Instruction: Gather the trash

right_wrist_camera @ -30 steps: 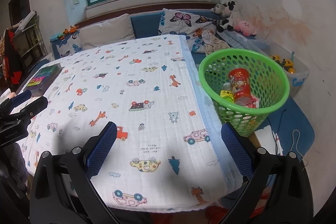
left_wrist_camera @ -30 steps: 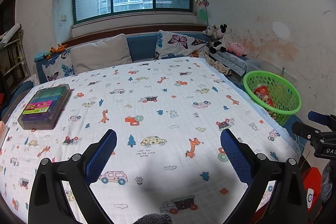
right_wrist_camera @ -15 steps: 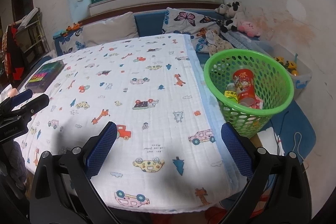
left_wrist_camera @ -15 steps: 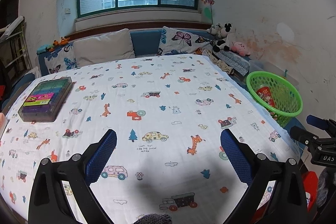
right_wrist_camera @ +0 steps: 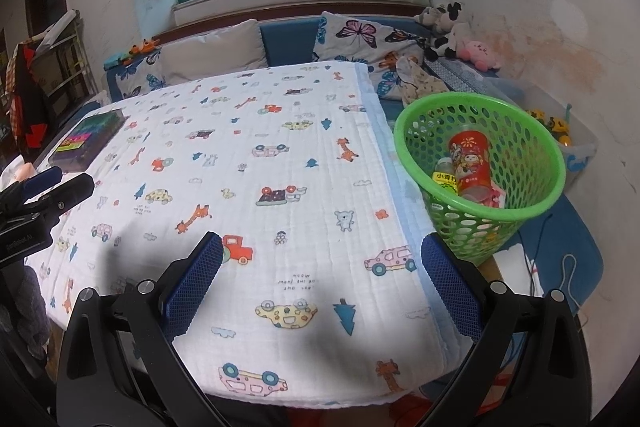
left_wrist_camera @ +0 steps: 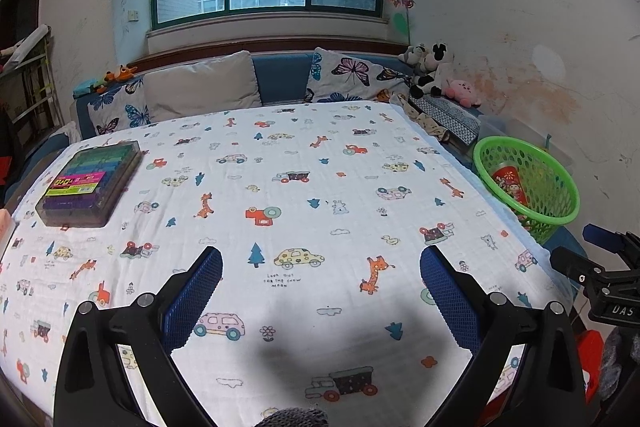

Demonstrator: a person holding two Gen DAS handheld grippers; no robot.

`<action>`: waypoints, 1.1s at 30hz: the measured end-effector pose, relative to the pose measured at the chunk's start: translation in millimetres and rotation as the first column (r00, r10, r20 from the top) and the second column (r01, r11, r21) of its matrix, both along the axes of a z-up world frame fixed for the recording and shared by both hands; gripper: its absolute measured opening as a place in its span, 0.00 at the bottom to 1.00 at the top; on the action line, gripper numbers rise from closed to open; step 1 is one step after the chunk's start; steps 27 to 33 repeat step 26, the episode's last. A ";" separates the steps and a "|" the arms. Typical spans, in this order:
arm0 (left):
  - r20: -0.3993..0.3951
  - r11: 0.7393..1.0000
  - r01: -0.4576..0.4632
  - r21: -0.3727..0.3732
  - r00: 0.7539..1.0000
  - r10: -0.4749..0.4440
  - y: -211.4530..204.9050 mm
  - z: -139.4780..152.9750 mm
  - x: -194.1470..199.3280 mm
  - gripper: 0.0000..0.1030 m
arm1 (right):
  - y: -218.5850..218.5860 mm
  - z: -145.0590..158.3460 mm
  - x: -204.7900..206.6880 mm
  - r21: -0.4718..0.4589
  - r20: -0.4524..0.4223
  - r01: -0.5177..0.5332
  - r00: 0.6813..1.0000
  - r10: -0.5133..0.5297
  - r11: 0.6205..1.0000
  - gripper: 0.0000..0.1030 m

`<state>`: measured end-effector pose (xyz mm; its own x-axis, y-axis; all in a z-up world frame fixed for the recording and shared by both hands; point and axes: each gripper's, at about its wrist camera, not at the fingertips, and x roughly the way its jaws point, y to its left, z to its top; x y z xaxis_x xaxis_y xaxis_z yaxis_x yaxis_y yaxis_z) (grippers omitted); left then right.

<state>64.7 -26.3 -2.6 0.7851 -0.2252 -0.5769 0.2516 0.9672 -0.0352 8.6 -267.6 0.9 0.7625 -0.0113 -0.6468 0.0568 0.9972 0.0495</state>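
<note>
Trash lay in the green basket [right_wrist_camera: 480, 163] at right; both hand-held grippers [left_wrist_camera: 320, 291] [right_wrist_camera: 320, 279] were released and empty, the counter [left_wrist_camera: 320, 167] apparently cleared of trash.

Black fingers [left_wrist_camera: 120, 339] carry blue mesh-textured pads [left_wrist_camera: 194, 297].

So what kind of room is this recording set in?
Most likely a child's room or playroom at home: cartoon-print white blanket over a table, stuffed animals by the butterfly cushions, green plastic mesh basket holding trash.

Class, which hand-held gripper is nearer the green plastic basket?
Right. The right hand-held gripper is beside the green plastic basket, just left of it; the left hand-held gripper hovers over mid-table, farther left.
</note>
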 end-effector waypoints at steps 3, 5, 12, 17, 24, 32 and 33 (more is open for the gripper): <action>-0.002 1.000 0.001 0.000 1.000 -0.001 -0.4 -0.2 0.4 0.93 | 0.1 -1.2 1.0 0.001 -0.002 -0.002 1.000 0.002 1.000 0.96; -0.005 1.000 0.001 -0.004 1.000 -0.001 -0.4 -0.7 0.5 0.93 | -0.3 -2.6 1.2 0.002 -0.003 -0.003 1.000 0.003 1.000 0.96; -0.008 1.000 0.005 -0.018 1.000 -0.005 0.4 -1.5 0.5 0.93 | 0.2 -3.9 1.1 0.002 -0.006 -0.005 1.000 0.005 1.000 0.96; -0.003 1.000 -0.001 -0.014 1.000 0.001 1.9 -2.0 0.1 0.93 | 1.3 -6.2 1.2 0.007 -0.007 -0.008 1.000 0.008 1.000 0.96; -0.015 0.999 -0.028 -0.019 0.999 0.028 5.2 -3.9 3.9 0.93 | 2.2 -8.4 2.2 0.008 -0.008 -0.011 1.000 0.011 1.000 0.96; -0.019 0.999 -0.032 -0.022 0.999 0.032 6.5 -4.6 4.2 0.93 | 2.7 -8.4 1.9 0.009 -0.009 -0.009 1.000 0.009 1.000 0.96; -0.019 0.999 -0.032 -0.022 0.999 0.032 6.5 -4.6 4.2 0.93 | 2.7 -8.4 1.9 0.009 -0.009 -0.009 1.000 0.009 1.000 0.96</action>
